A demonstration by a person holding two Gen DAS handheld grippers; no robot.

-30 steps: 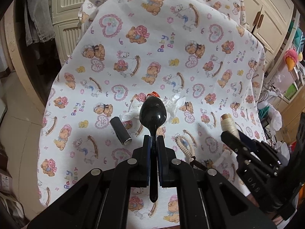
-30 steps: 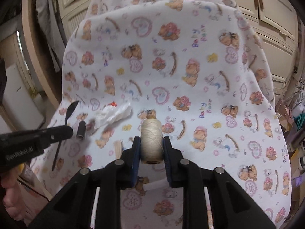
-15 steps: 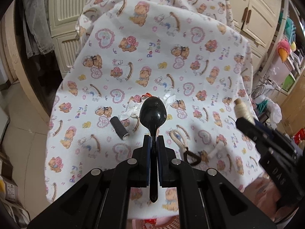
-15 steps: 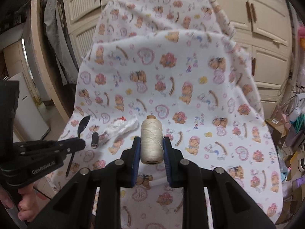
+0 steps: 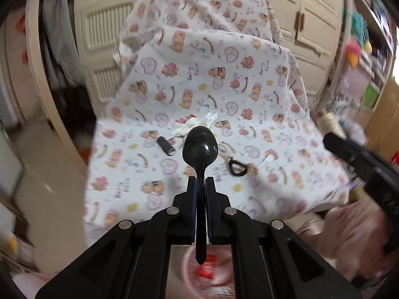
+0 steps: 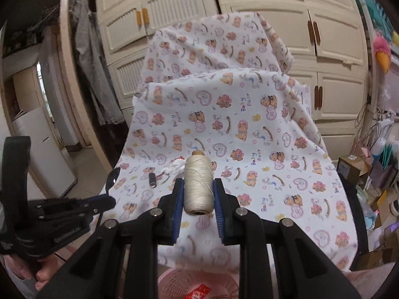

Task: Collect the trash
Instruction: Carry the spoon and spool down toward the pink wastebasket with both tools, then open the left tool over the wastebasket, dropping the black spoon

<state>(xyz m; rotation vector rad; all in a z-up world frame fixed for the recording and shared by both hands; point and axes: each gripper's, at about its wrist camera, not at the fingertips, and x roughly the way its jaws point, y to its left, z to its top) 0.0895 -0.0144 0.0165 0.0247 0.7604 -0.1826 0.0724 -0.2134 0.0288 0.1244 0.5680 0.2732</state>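
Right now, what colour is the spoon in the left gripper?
Black, glossy; the spoon shows best in the left wrist view.

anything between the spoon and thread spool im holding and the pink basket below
Nothing visible. The left gripper holds the black spoon, its handle end right above the pink basket. The right gripper holds the cream thread spool, with the basket below and open air between.
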